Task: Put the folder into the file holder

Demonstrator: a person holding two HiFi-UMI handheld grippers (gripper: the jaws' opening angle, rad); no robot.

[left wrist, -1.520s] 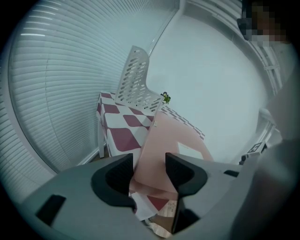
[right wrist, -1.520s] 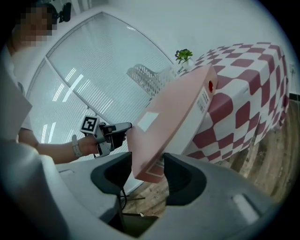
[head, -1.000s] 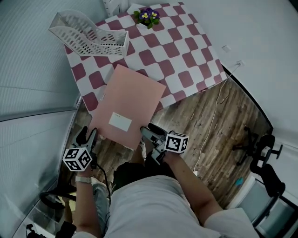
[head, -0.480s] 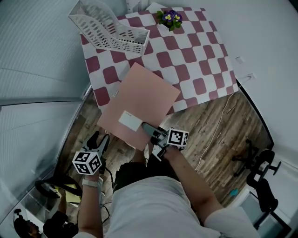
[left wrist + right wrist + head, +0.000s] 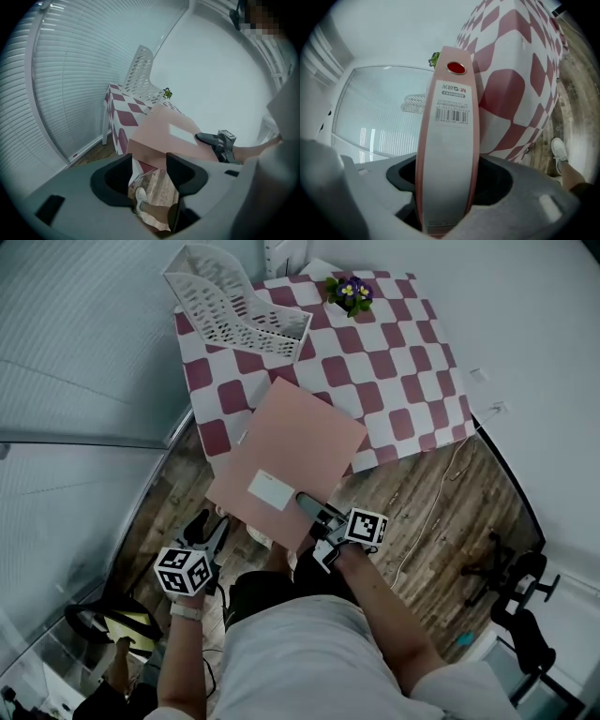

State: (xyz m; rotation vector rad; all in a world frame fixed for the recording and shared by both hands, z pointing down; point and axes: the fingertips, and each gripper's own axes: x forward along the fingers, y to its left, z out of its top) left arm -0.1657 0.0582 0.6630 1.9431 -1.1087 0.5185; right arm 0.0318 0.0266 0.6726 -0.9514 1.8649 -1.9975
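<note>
Head view, table (image 5: 412,381) as reference, covered in a red-and-white check cloth.

- Folder (image 5: 291,460): pink, flat, white label (image 5: 270,490) facing up. Its far part lies on the table's near edge; its near corner overhangs the edge, above the wood floor (image 5: 431,512).
- File holder (image 5: 239,310): white mesh, on the table's far left corner, well apart from the folder.
- Plant (image 5: 350,292): small and flowering, at the table's far edge, right of the holder.
- Right gripper (image 5: 314,512): off the table's near edge, at the folder's overhanging corner. In the right gripper view the folder's spine stands upright between the jaws, barcode sticker (image 5: 452,112) facing the camera. The jaws have just been closing and now press on the spine from both sides: folder gripped.
- Left gripper (image 5: 214,529): off the table's near left corner, clear of the folder. In the left gripper view the jaws stand apart with nothing between them; floor and a shoe (image 5: 140,196) show through the gap.
</note>
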